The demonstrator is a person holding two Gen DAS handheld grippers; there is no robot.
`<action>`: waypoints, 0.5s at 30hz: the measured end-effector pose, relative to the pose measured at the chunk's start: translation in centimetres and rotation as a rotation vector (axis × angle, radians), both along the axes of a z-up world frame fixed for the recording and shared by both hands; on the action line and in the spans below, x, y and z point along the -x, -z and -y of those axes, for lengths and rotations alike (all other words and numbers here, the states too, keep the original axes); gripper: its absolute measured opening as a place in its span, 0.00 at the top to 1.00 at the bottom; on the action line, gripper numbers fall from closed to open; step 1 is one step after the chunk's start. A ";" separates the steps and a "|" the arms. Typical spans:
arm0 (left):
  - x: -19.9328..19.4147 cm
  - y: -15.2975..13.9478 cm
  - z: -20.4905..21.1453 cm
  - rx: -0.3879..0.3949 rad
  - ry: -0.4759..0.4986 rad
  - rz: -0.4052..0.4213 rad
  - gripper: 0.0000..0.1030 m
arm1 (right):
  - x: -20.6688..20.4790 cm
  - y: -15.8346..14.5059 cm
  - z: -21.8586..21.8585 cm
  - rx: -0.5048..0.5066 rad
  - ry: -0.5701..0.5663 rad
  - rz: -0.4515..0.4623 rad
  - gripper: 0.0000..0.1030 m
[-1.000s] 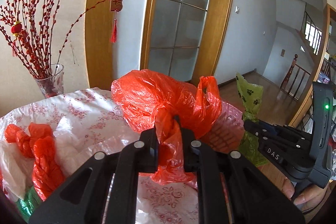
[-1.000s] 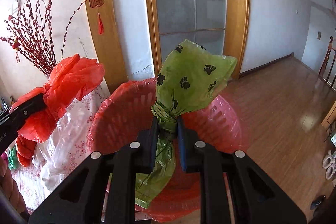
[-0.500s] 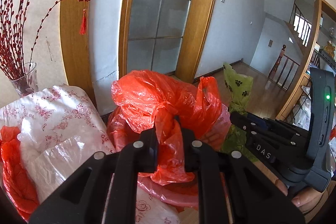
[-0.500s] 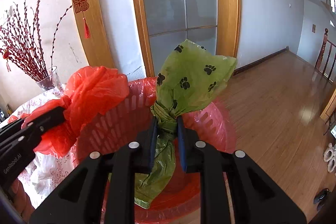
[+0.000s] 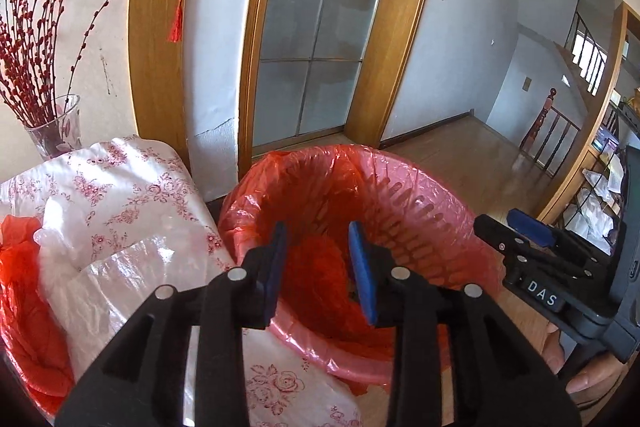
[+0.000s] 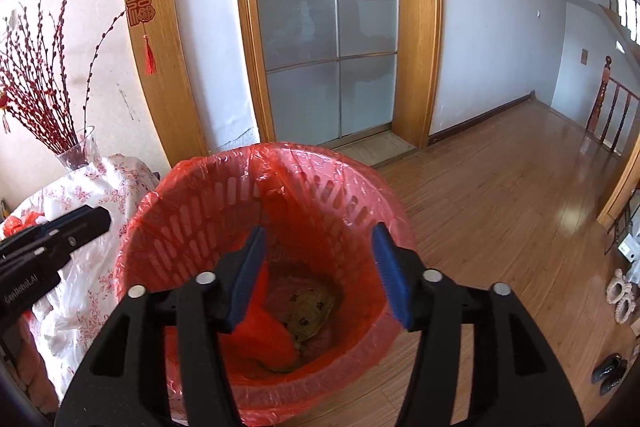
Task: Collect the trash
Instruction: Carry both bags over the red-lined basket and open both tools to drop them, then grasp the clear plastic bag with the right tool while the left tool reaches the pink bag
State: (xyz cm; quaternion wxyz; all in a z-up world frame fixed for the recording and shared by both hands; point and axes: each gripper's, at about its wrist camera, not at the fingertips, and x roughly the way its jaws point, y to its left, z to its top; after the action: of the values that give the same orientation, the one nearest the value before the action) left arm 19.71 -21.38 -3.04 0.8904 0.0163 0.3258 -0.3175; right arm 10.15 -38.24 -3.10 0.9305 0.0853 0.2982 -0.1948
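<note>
A red slatted waste basket (image 6: 192, 223) lined with a red plastic bag stands on the wood floor beside a table. At its bottom lie a red plastic bag (image 6: 260, 335) and a green paw-print bag (image 6: 308, 311). My right gripper (image 6: 320, 267) hangs over the basket, its jaws opening with nothing between them. My left gripper (image 5: 318, 263) is over the basket's (image 5: 420, 203) left side, jaws opening and empty; the red bag (image 5: 316, 267) shows below it. Each gripper appears at the edge of the other's view.
The table with a floral cloth (image 5: 120, 195) carries crumpled clear plastic (image 5: 120, 287) and more red plastic (image 5: 24, 307). A glass vase (image 5: 56, 131) of red branches stands at its back. A frosted glass door (image 6: 324, 39), stair railing (image 6: 612, 111) and shoes (image 6: 608, 373) are around.
Both grippers have opened and let go: the red bag and the green paw-print bag have dropped into the basket. Both views have shifted further over the basket.
</note>
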 end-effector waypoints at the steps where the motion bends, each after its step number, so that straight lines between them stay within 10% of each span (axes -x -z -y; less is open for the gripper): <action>1: 0.2 -0.1 -0.5 0.000 -0.013 0.009 0.63 | 0.2 -0.1 -0.2 0.012 0.001 0.003 0.34; 5: 1.0 -0.8 -3.2 -0.016 -0.092 0.047 0.59 | 1.1 -0.7 -1.6 0.076 0.013 0.024 0.16; 15: 4.2 -3.0 -13.4 -0.087 -0.357 0.180 0.48 | 0.7 -1.4 -7.9 0.073 -0.153 0.059 0.15</action>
State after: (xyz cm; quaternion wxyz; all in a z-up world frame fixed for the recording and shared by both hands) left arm 15.53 -8.00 -0.04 0.9564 0.0249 0.2562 -0.1378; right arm 9.43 -30.35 -1.67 0.9536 0.0340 0.2689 -0.1312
